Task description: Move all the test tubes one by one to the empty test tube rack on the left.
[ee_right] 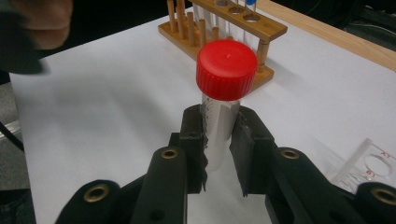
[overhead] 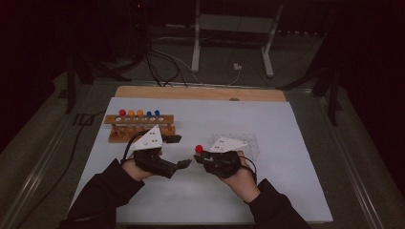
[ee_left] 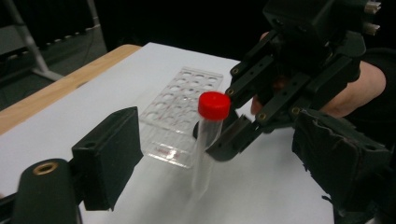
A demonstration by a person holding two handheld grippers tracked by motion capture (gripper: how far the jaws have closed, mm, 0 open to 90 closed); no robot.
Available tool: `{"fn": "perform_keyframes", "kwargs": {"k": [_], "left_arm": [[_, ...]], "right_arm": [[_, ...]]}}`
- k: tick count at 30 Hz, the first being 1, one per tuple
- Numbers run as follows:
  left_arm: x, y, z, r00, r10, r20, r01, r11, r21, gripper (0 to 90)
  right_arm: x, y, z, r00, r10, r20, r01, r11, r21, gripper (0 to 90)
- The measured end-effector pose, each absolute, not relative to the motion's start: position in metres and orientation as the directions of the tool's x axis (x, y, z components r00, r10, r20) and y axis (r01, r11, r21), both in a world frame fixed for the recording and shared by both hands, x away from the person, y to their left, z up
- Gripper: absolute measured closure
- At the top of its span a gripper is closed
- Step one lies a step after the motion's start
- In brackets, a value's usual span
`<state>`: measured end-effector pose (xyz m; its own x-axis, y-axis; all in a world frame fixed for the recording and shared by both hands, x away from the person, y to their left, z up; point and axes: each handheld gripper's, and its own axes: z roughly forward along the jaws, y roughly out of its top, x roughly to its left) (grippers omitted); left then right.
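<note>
Right gripper view: right gripper clamps red-capped tube upright below cap (cap free for transfer); left gripper jaws apart, nothing gripped; clear rack far right.

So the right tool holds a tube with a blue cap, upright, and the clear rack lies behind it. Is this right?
Not quite: the cap is red, as the right gripper view shows. The rest stands: the right tool holds the tube upright, with the clear rack behind it.
</note>
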<state>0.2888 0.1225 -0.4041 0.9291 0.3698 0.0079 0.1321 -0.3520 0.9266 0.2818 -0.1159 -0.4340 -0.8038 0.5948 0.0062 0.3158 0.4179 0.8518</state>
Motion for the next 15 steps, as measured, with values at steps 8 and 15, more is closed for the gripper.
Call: {"fn": "perform_keyframes", "kwargs": {"k": [8,15], "left_arm": [[0.292,0.11,-0.41,0.935,0.353,0.03,0.111,-0.373,0.921,42.9],[0.299,0.101,-0.416,0.935,0.354,0.026,0.124,-0.394,0.911,56.0]], "right_arm": [[0.28,-0.112,-0.435,-0.815,0.579,0.013,0.317,0.427,0.847,74.9],[0.278,-0.108,-0.437,-0.823,0.568,0.006,0.311,0.442,0.841,74.9]]}}
